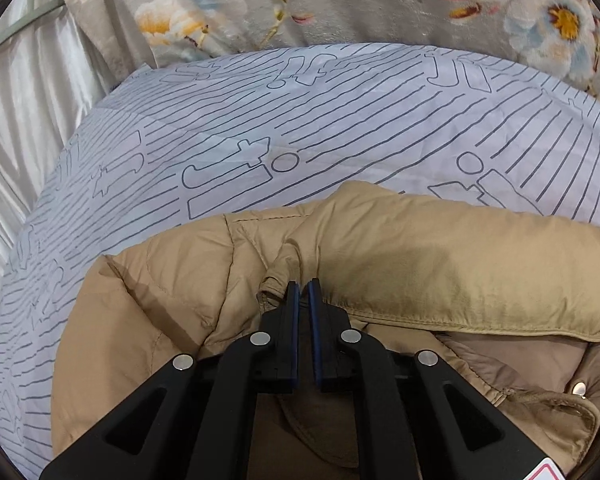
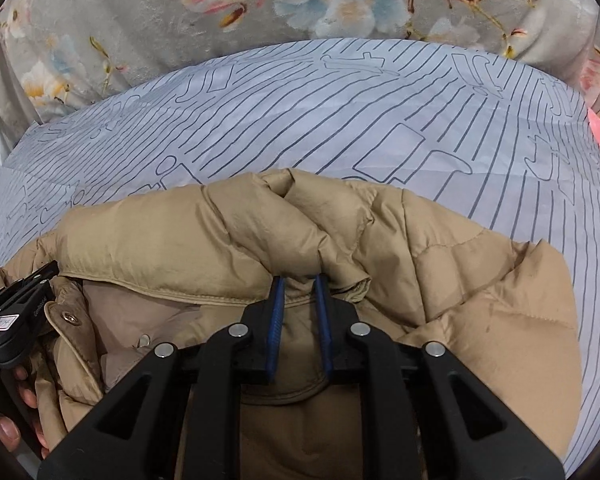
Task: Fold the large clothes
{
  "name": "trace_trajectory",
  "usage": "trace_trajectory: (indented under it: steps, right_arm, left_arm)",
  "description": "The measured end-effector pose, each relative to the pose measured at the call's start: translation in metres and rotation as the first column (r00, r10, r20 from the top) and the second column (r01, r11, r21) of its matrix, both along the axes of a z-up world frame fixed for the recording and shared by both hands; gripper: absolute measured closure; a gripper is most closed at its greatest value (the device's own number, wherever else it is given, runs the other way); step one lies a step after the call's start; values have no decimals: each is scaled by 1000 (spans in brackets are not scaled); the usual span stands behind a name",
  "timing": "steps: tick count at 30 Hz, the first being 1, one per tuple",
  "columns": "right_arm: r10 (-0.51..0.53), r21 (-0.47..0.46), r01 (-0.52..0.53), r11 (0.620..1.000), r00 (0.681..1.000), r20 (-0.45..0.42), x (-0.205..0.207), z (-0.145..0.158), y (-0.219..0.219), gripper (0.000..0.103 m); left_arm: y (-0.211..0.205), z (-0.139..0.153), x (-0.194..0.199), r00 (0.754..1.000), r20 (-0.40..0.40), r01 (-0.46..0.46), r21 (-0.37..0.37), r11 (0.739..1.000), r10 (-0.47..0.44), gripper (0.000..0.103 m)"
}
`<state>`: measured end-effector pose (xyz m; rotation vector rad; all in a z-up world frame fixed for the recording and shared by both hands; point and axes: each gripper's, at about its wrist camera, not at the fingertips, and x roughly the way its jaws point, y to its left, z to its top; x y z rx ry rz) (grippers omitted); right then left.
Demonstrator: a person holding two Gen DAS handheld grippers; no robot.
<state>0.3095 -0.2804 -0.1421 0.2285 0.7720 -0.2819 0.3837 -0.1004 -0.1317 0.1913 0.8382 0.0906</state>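
Coat (image 1: 440, 248) lies on a striped sheet (image 1: 300, 120), puffy and tan, with a flowery blanket (image 1: 340, 4) behind the sheet. The left gripper (image 1: 304, 284) pinches a thin bit of the coat's edge, its blue pads almost together. The right gripper (image 2: 300, 278) squeezes a thicker fold of the coat, so its pads stand a little wider. In the right view, the left gripper shows at the left edge, with a hand (image 2: 16, 412) under it.
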Motion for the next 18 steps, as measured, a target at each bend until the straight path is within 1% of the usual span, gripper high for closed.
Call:
trace_trajectory:
  steps: [1, 3, 5, 6, 7, 8, 9, 10, 12, 14, 15, 18]
  right_arm:
    - [-2, -1, 2, 1000, 1000, 3, -2, 1, 0, 88]
    - [-21, -7, 21, 1000, 1000, 19, -17, 8, 2, 88]
    - [-16, -7, 17, 1000, 998, 59, -47, 21, 10, 85]
    - [-10, -6, 10, 1000, 997, 74, -61, 26, 12, 83]
    - [-6, -4, 6, 1000, 996, 90, -78, 32, 15, 79]
    - [-4, -2, 5, 1000, 993, 114, -101, 38, 18, 77]
    - [-4, 4, 4, 1000, 992, 128, -118, 41, 19, 74]
    - [-6, 14, 4, 1000, 990, 137, -137, 44, 21, 72]
    - [-9, 35, 4, 999, 988, 151, -171, 47, 21, 72]
    - [-24, 39, 18, 999, 987, 161, -210, 48, 22, 68]
    - [-34, 45, 27, 999, 986, 164, -227, 48, 22, 63]
    - [-50, 68, 40, 997, 985, 164, -271, 45, 24, 60]
  left_arm:
    - [2, 2, -2, 1000, 3, 2, -6, 1000, -2, 96]
    - [7, 8, -11, 1000, 4, 3, -16, 1000, -3, 90]
    - [20, 20, -35, 1000, 12, 0, -50, 999, 0, 90]
    - [29, 27, -52, 1000, 10, -1, -72, 997, 1, 86]
    - [34, 31, -62, 1000, 10, 0, -86, 996, 1, 84]
    - [41, 35, -77, 1000, 14, 3, -103, 995, -2, 79]
    - [47, 39, -91, 1000, 20, 3, -110, 994, -1, 70]
    - [54, 42, -110, 999, 30, -7, -107, 994, 10, 67]
    - [68, 47, -147, 999, 42, -18, -111, 994, 23, 54]
    - [78, 48, -171, 999, 34, -22, -131, 991, 27, 49]
    - [84, 49, -184, 999, 26, -25, -148, 989, 29, 47]
    - [104, 49, -226, 999, -9, -39, -217, 976, 38, 44]
